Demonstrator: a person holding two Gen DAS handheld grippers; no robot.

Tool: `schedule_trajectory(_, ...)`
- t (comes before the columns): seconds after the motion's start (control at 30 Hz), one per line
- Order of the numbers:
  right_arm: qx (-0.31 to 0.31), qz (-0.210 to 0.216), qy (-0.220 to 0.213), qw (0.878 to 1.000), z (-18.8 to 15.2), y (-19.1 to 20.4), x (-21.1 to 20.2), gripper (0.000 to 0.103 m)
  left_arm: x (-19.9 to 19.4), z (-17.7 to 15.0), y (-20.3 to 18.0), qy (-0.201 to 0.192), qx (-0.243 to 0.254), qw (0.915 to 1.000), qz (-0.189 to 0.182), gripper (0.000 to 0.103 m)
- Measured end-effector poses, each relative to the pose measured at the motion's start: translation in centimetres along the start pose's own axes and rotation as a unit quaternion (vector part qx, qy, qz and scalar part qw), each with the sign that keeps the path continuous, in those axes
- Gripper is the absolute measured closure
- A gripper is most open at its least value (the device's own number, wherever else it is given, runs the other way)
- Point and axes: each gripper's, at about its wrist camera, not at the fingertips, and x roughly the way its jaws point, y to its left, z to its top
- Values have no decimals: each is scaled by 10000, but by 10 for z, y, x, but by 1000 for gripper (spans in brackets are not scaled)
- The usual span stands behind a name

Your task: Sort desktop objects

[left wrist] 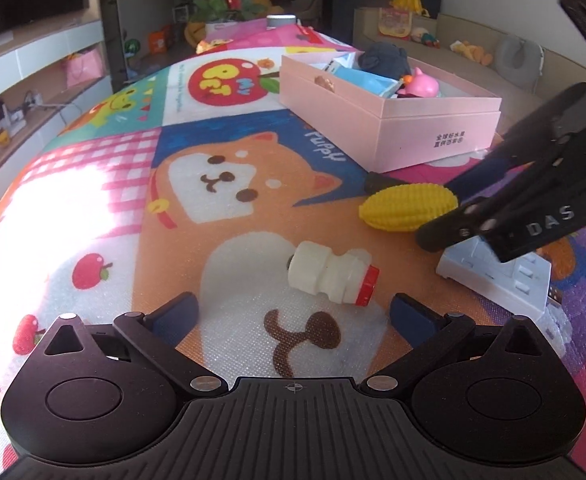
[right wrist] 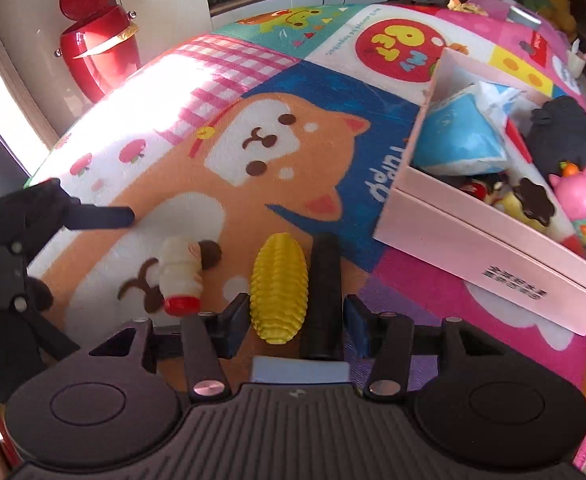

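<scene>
A white toy milk bottle with a red cap [left wrist: 331, 277] lies on its side on the cartoon mat, just ahead of my open left gripper [left wrist: 293, 314]; it also shows in the right wrist view [right wrist: 181, 278]. A yellow toy corn [left wrist: 407, 207] and a black cylinder [right wrist: 325, 292] lie side by side between the fingers of my open right gripper [right wrist: 297, 314], which shows from the side in the left wrist view [left wrist: 445, 212]. The corn shows there too [right wrist: 279, 290]. A pink box [left wrist: 389, 114] holds several toys.
A light blue power strip [left wrist: 497, 276] lies under the right gripper. The pink box [right wrist: 489, 256] holds a pink pig toy [right wrist: 581, 200], a dark plush [right wrist: 561, 136] and blue packets. A red bin [right wrist: 97, 36] stands beyond the table's edge.
</scene>
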Motion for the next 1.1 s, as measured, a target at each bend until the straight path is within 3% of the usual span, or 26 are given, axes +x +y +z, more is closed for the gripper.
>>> schedule_trajectory(0.13, 1046, 84, -768, 9915, -24, -54, -47, 39, 8, 7, -10, -52, -52, 10000, -10, 0)
schedule_trajectory(0.27, 2329, -608, -1700, 9556, -35, -123, -76, 20, 20, 16, -25, -132, -4, 9998, -141, 0)
schedule_trajectory(0.37, 2972, -825, -1921, 9316, -35, -167, -64, 19, 27, 22, -33, -133, -20, 9999, -82, 0)
schedule_trajectory(0.47, 3381, -583, -1917, 9195, -32, -192, -35, 19, 28, 23, -36, -110, -10, 9999, -19, 0)
schedule_trajectory(0.53, 3445, -345, -1876, 9192, -27, -189, -19, 19, 27, 21, -34, -86, -23, 10000, -41, 0)
schedule_trajectory(0.63, 3170, -535, -1904, 9276, -20, -163, -12, 7, 24, 20, -32, -24, -20, 10000, -76, 0)
schedule_trajectory(0.77, 2730, 163, -1895, 9430, -24, -136, -16, 6, 21, 19, -34, -7, -13, 10000, -40, 0)
schedule_trajectory(0.8, 2640, 170, -1929, 9449, -26, -128, -21, 6, 21, 20, -34, 2, -1, 10000, -33, 0)
schedule_trajectory(0.93, 2062, -156, -1996, 9578, -46, -96, -49, 2, 19, 18, -32, -44, -13, 10000, -84, 0)
schedule_trajectory(1.1, 1844, 182, -1556, 9703, -89, -64, -65, 0, 21, 20, -34, -34, -4, 10000, -30, 0)
